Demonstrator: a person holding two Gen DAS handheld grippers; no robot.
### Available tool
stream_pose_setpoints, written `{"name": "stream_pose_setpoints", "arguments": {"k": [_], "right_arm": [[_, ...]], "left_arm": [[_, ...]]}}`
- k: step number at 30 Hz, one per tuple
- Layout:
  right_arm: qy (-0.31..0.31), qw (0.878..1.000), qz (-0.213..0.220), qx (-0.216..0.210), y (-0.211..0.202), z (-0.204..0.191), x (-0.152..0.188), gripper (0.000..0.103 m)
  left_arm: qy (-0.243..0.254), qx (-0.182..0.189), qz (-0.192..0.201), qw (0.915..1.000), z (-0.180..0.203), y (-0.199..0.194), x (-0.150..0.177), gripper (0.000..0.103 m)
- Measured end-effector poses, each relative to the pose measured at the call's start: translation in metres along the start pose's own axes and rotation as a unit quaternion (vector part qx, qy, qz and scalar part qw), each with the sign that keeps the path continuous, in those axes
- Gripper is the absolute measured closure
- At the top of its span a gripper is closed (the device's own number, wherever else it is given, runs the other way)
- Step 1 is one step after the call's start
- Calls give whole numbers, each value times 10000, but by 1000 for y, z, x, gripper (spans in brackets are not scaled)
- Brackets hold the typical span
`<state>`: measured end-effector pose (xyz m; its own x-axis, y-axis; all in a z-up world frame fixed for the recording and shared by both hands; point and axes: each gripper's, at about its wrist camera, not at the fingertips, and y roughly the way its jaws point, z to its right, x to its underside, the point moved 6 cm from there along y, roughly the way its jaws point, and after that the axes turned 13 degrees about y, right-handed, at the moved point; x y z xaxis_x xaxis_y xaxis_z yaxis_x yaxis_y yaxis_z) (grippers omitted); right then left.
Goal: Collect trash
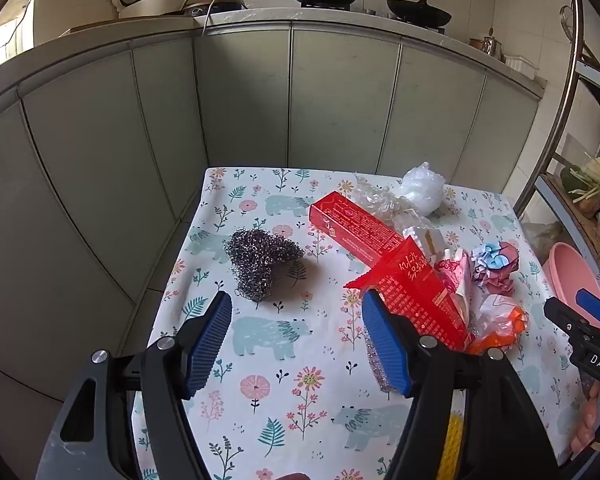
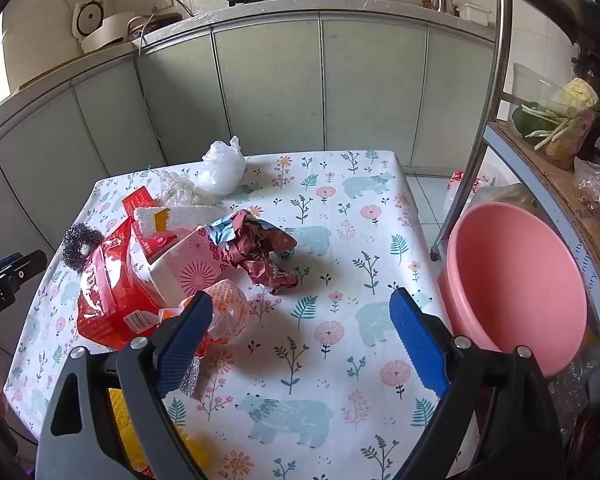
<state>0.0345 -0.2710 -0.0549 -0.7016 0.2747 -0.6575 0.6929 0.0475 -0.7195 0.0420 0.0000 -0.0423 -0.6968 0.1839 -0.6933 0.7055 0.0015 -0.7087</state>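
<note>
Trash lies scattered on a small table with a floral bear-print cloth point(image 1: 284, 364) point(image 2: 340, 344). A steel-wool scourer point(image 1: 260, 264) point(image 2: 78, 246) sits ahead of my open left gripper point(image 1: 296, 320), nothing between its blue pads. A long red box point(image 1: 352, 226) and a red carton point(image 1: 424, 300) point(image 2: 116, 300) lie to its right. Beyond them are a crumpled foil wrapper point(image 1: 496, 268) point(image 2: 260, 252), an orange-white wrapper point(image 1: 500, 320) point(image 2: 224, 304), a pink box point(image 2: 196, 268), clear plastic point(image 1: 384, 200) and a white bag point(image 1: 422, 186) point(image 2: 222, 170). My right gripper point(image 2: 300, 316) stands open above bare cloth.
A pink basin point(image 2: 516, 284) point(image 1: 572, 276) stands off the table's right edge, beside a metal shelf post point(image 2: 484, 92). Grey kitchen cabinets point(image 1: 244, 100) run behind the table. A silver sponge point(image 1: 380, 360) and something yellow point(image 2: 124, 424) lie near the front edge.
</note>
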Motion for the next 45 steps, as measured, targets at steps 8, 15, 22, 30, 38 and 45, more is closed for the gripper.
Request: {"name": "stream_pose_setpoints", "arguments": {"k": [8,15,22,30,38,45], "right_arm": [[-10,10000,21,-7,-1,0,-1,12],[-15,10000,30,-1,-2,-1,-1,12],[-32,10000,39,-5,-4,-1,-2,12],[-24,10000,28,-12,-1,-2,-5,12],[-36,10000,57,1,-3,-1,-8,12],[-33,10000,75,7,-3,-1,-7,12]], "left_arm": [[12,-15,-3,10000,0,0,0,36],[1,-17,-3,10000,-1,0,1,36],[14,-15,-5,10000,-3,-1,2,36],[-13,-14,-19,10000,-5,1,2,36],[11,-37,-47,10000,-4,3,0,36],[13,-35,-56,10000,-4,3,0,36]]}}
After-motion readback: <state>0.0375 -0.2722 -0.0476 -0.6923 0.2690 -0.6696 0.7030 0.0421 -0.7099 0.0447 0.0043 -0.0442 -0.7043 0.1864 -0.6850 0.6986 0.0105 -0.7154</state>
